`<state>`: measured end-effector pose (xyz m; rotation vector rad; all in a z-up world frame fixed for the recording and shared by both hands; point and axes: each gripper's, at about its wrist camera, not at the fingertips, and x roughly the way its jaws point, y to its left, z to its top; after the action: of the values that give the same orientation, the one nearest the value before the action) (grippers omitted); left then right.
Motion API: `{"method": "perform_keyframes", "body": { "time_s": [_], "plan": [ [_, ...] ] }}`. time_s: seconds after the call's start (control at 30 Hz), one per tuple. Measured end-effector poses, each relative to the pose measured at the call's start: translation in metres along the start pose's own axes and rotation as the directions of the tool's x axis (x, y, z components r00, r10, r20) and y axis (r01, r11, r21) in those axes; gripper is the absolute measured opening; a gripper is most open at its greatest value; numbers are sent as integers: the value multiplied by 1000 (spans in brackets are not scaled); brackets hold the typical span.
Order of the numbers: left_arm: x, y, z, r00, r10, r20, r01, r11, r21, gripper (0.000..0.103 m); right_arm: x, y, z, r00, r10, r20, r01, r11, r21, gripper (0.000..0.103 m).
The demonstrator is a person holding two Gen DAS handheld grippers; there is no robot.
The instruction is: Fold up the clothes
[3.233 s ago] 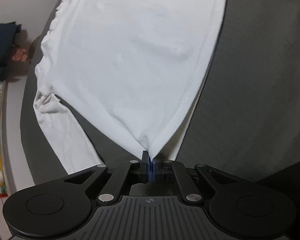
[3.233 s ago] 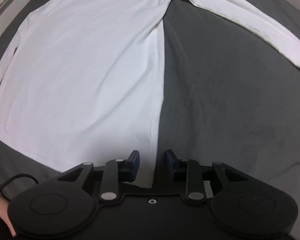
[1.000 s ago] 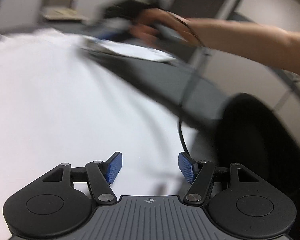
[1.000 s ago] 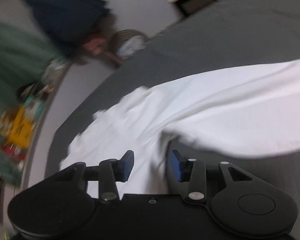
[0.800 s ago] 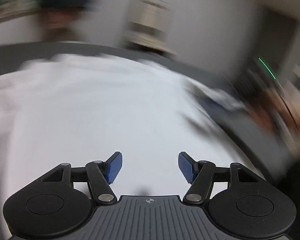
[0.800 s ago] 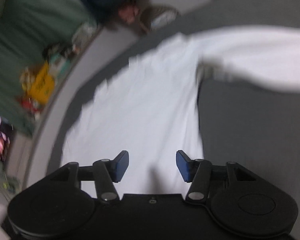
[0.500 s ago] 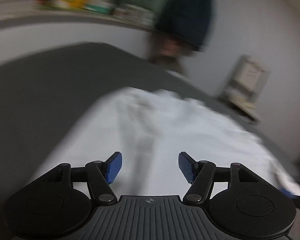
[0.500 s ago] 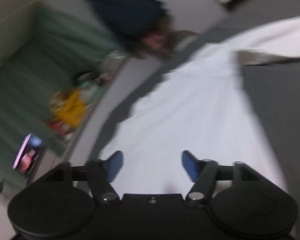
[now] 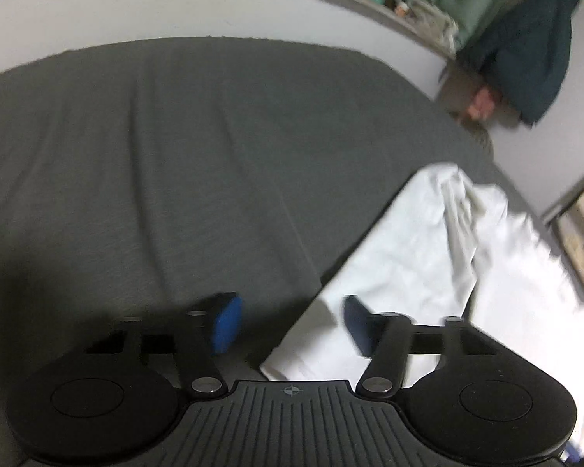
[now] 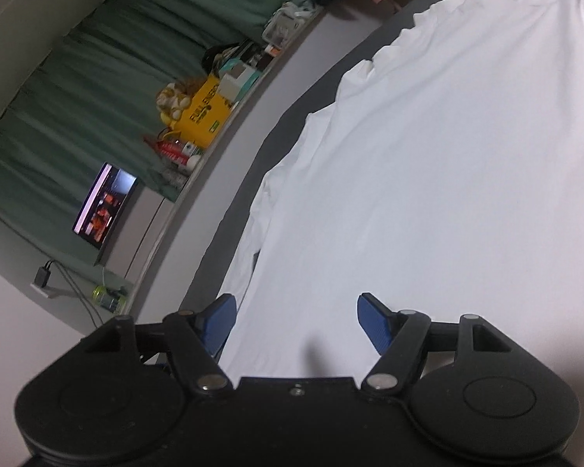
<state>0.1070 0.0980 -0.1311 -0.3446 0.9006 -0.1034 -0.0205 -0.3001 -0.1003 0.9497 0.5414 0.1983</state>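
Note:
A white long-sleeved shirt [image 10: 447, 155] lies spread flat on the dark grey bed sheet [image 9: 175, 155]. In the left wrist view a white sleeve or edge of the shirt [image 9: 428, 249] runs from the lower middle to the right. My left gripper [image 9: 288, 327] is open just above the near end of that white strip, with nothing between its blue pads. My right gripper [image 10: 296, 323] is open too, low over the shirt's body near its left edge, where a folded-under sleeve [image 10: 249, 249] shows.
A grey ledge [image 10: 229, 124] beside the bed carries a yellow box [image 10: 204, 111], bottles and small items in front of a green curtain [image 10: 97, 78]. A lit screen [image 10: 105, 202] stands lower left. A dark garment [image 9: 533, 50] hangs at the far corner.
My left gripper let go of the shirt hem and both grippers swung round fast to the shirt's left side. Both jaws stand wider than before.

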Motion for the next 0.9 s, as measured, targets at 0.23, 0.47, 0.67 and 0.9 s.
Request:
{"method": "perform_keyframes", "body": {
  "time_s": [0.23,0.47,0.67,0.9],
  "plan": [
    [4,-27,-6,996,23,-86,-9,987,160,17,-5,3,-5,1000,19,2,-19,1000,9,68],
    [-11,-2,27,999,-6,-32,10,991,133,3,-5,4,-8,1000,2,11,-2,1000,13,68],
    [-14,27,99,977,165,137,-168,986,5,3,-2,-3,-8,1000,-12,1,12,999,35,68],
    [11,23,141,913,361,189,-391,906,160,3,5,-11,-9,999,-30,-32,32,999,39,68]
  ]
}}
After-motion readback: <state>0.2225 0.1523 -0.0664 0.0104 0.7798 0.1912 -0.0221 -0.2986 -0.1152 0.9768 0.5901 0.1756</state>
